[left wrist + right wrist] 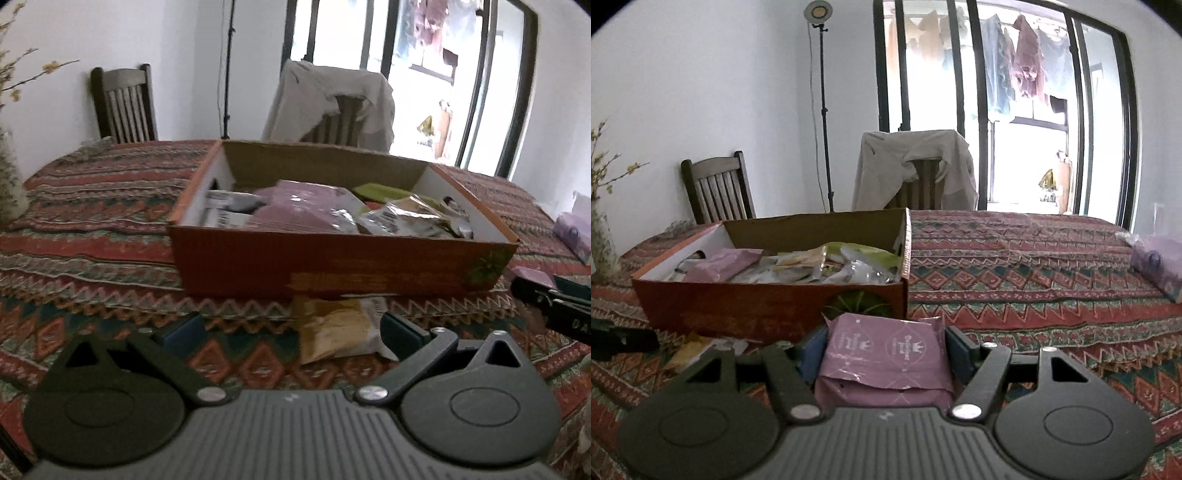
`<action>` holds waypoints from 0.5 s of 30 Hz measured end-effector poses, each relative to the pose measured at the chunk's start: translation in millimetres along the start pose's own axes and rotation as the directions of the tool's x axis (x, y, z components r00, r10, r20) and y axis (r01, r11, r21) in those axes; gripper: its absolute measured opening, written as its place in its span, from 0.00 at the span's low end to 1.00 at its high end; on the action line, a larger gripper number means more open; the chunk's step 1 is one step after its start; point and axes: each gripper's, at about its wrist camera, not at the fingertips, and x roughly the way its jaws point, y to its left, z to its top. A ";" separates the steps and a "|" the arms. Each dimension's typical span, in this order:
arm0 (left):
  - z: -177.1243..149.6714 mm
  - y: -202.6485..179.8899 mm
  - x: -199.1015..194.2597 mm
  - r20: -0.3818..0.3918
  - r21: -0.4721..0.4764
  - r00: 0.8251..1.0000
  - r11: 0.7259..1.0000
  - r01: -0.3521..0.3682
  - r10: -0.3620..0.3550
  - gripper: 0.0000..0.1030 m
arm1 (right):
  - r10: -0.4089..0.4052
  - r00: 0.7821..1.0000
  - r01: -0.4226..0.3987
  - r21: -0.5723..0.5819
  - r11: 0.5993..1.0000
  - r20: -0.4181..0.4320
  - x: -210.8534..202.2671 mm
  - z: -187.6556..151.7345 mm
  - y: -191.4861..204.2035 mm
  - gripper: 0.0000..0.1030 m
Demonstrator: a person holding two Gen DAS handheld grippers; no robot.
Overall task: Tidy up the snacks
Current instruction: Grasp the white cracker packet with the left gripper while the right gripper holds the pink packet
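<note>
An orange cardboard box (343, 266) holds several snack packets and stands on the patterned tablecloth; it also shows in the right wrist view (768, 306). My left gripper (291, 332) is open, low over the cloth, with a yellow snack packet (336, 328) lying between its fingers, in front of the box. My right gripper (886, 347) is shut on a purple snack packet (886, 358), just before the box's right front corner. The right gripper (554, 302) shows at the right edge of the left wrist view. The yellow packet (690, 350) also shows at the left of the right wrist view.
A purple pack (1156, 266) lies at the table's far right edge; it also shows in the left wrist view (576, 232). Two chairs (716, 192) stand behind the table, one draped with cloth (916, 170). A vase with twigs (7, 184) stands at the left edge.
</note>
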 end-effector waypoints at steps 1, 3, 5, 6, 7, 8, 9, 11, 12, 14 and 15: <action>1.7 -4.7 2.1 -0.006 0.006 1.000 1.000 0.003 -0.003 1.00 | 0.000 1.000 0.000 0.012 1.000 -0.005 2.0 -0.5 -2.2 0.65; 4.6 -13.2 6.7 -0.017 0.018 1.000 1.000 0.008 -0.008 1.00 | -0.002 1.000 0.002 0.036 0.999 -0.015 5.0 -1.6 -7.1 0.65; 7.6 -21.1 12.9 -0.035 0.030 0.999 1.000 0.005 -0.004 1.00 | -0.004 1.000 0.005 0.054 0.999 -0.020 7.2 -3.2 -10.1 0.65; 9.0 -23.3 16.5 -0.043 0.034 0.999 0.999 0.002 -0.001 1.00 | -0.005 1.000 0.006 0.059 0.998 -0.022 7.7 -4.0 -11.0 0.65; 9.9 -25.9 20.1 -0.052 0.034 0.999 0.999 0.001 0.000 1.00 | -0.006 1.000 0.008 0.063 0.998 -0.024 8.7 -4.3 -11.7 0.65; 10.3 -27.7 23.9 -0.062 0.032 0.998 0.999 0.002 0.000 1.00 | -0.007 1.000 0.009 0.066 0.998 -0.027 9.4 -5.0 -12.9 0.65; 10.6 -29.1 27.5 -0.073 0.029 0.997 1.000 0.000 0.002 1.00 | -0.008 1.000 0.010 0.066 0.998 -0.028 10.0 -5.4 -13.1 0.65; 10.4 -31.1 35.2 -0.095 0.016 0.995 1.000 0.000 0.002 1.00 | -0.009 0.999 0.011 0.063 0.998 -0.031 10.8 -6.4 -12.3 0.65; 10.0 -31.9 38.8 -0.106 0.008 0.994 1.000 0.000 0.001 1.00 | -0.011 0.999 0.012 0.060 0.998 -0.031 10.8 -6.9 -11.8 0.65; 9.4 -34.0 45.1 -0.118 0.007 0.993 1.000 -0.012 0.013 1.00 | -0.013 0.999 0.015 0.055 0.998 -0.029 9.2 -7.6 -11.0 0.65; 8.7 -34.6 47.6 -0.122 0.007 0.992 1.000 -0.019 0.019 1.00 | -0.016 0.999 0.017 0.055 0.998 -0.029 9.9 -6.9 -10.8 0.65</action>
